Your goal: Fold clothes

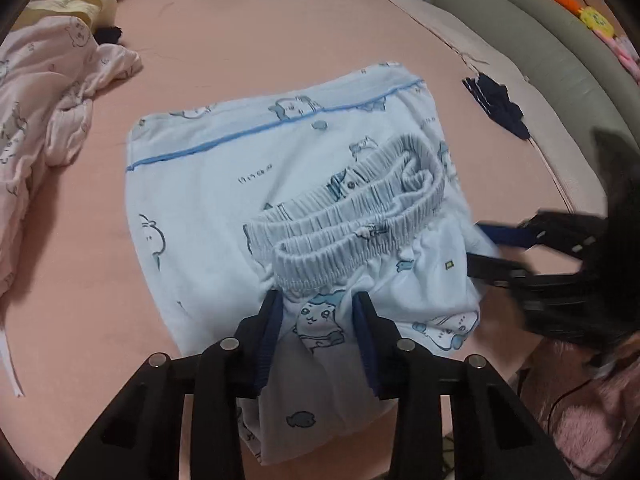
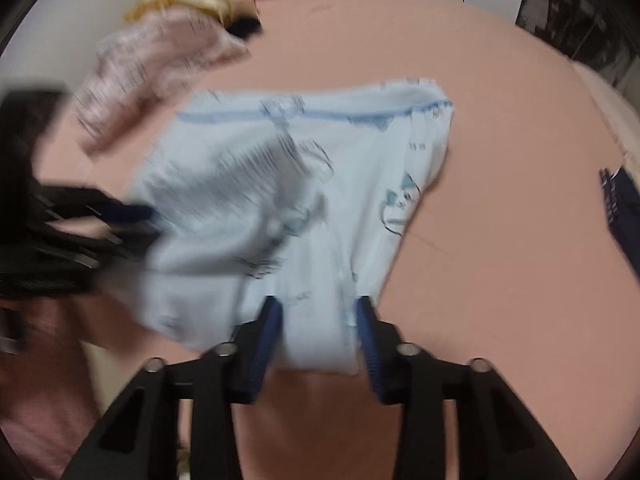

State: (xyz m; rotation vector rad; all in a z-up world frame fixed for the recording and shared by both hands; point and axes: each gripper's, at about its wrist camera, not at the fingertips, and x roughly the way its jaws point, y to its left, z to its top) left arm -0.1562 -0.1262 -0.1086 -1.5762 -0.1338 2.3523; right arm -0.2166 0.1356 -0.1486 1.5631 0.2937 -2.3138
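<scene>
Light blue pajama pants (image 1: 248,184) with cartoon prints and a blue piping line lie folded on the pink bed; the gathered elastic waistband (image 1: 352,220) sits on top. My left gripper (image 1: 318,304) is open, its blue-padded fingers either side of the near cloth just below the waistband. My right gripper (image 1: 486,246) enters from the right, at the pants' right edge. In the blurred right wrist view the pants (image 2: 360,152) fill the middle, my right gripper (image 2: 318,308) is open over the near edge, and the left gripper (image 2: 136,220) shows at left.
A crumpled pink pajama piece (image 1: 48,112) and a yellow garment (image 1: 76,4) lie at far left. A dark navy item (image 1: 496,104) lies near the bed's right edge. A grey-green sofa (image 1: 540,40) with toys stands beyond. The pink sheet (image 1: 260,32) stretches behind the pants.
</scene>
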